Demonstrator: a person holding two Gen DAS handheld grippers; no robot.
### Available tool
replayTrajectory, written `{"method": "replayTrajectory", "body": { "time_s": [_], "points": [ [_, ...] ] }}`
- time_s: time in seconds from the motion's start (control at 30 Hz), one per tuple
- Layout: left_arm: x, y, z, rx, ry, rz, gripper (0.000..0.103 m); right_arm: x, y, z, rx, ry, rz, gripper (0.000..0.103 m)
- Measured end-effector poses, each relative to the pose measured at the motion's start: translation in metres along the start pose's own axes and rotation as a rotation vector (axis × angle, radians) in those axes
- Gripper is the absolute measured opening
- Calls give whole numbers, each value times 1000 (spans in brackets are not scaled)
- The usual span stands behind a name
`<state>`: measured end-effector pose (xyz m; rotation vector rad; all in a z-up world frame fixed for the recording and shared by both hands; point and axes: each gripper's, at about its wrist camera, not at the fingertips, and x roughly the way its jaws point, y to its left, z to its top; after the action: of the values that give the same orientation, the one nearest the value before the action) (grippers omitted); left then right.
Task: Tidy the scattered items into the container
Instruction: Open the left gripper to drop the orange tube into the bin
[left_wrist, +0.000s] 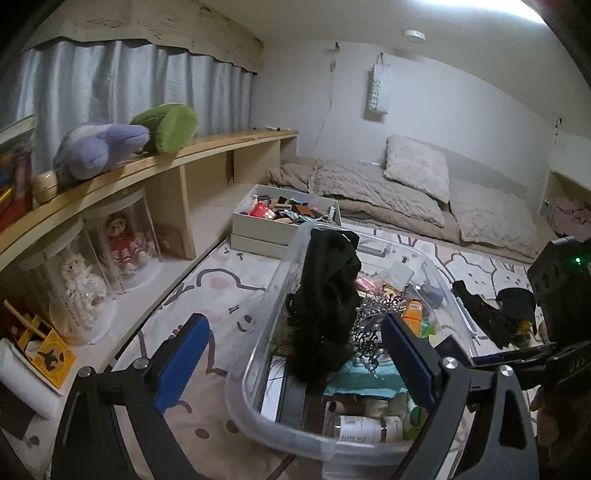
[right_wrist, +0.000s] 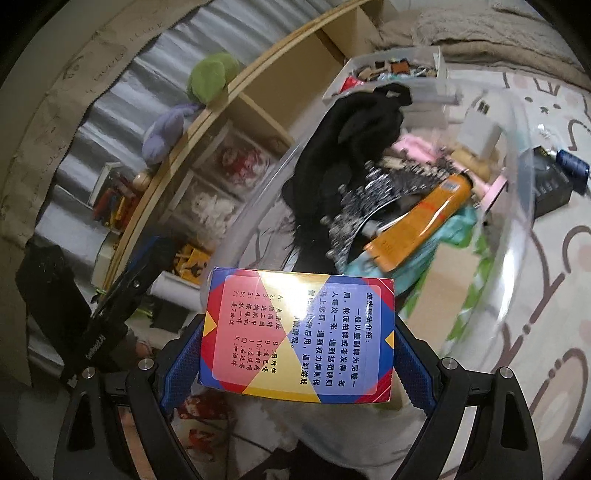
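Note:
A clear plastic container (left_wrist: 258, 306) sits on the rug and holds black cloth (left_wrist: 332, 295), an orange tube (left_wrist: 412, 312), a spiky silver piece and a bottle. My left gripper (left_wrist: 295, 354) is open over its near left corner, empty. My right gripper (right_wrist: 299, 332) is shut on a colourful card box (right_wrist: 299, 332) with printed text, held just at the near rim of the container (right_wrist: 517, 206). The orange tube (right_wrist: 417, 221) and black cloth (right_wrist: 354, 136) lie beyond it. The right gripper's body shows at the right edge of the left wrist view.
A black cloth item (left_wrist: 484, 314) lies on the rug right of the container. A white box of small items (left_wrist: 284, 214) stands behind it. A wooden shelf (left_wrist: 177, 162) with plush toys runs along the left. Bedding (left_wrist: 388, 188) lies at the back.

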<state>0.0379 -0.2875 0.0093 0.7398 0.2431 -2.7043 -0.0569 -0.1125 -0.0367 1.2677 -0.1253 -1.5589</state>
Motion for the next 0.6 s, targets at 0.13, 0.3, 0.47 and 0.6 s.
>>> {"method": "replayTrajectory", "body": {
  "time_s": [0.13,0.3,0.47,0.6],
  "points": [
    [-12,18,-8,-42,-20,0,95,13,31,3,-129,20,-25,92],
    [-22,40,-19,-78,-14,16,95,45,69,18,-314,124,20,92],
    [-31,61,-28,-117,-9,46,95,80,86,34,-406,268,124,92],
    [-40,78,-34,-152,-25,74,95,105,92,41,-497,365,157,92]
  ]
}}
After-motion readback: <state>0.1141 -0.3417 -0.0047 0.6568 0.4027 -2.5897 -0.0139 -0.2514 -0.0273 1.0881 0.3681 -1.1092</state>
